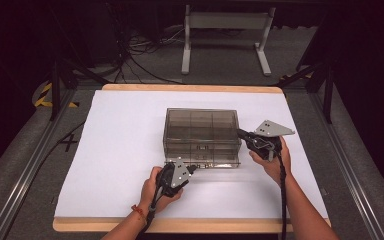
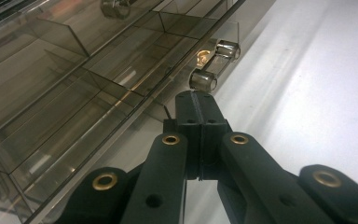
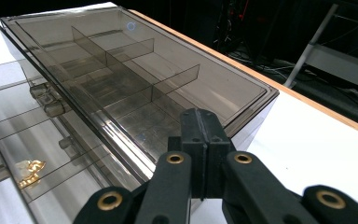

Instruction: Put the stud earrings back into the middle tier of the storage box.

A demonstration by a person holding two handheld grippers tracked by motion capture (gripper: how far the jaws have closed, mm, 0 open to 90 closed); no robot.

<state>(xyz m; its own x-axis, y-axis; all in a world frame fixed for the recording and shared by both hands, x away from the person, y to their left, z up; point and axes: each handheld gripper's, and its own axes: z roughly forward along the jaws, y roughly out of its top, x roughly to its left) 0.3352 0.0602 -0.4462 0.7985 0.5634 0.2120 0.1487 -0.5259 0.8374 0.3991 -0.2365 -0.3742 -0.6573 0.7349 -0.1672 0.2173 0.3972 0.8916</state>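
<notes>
**Both grippers closed at smoked drawer box**

Drawer box [image 1: 201,131] is sitting mid-table [image 1: 120,135], slightly twd the right edge; bottom drawer [image 1: 211,161] is sticking out twd the near edge. Left gripper [image 1: 194,169] is sitting at the drawer front, jaws pressed together, nothing btwn them, tips just below the clear handle [image 2: 214,63]. Right gripper [image 1: 240,133] is resting at the box's right side near the top, jaws also pressed together, empty. Small gold item [image 3: 29,170] is lying in the open drawer.
</notes>
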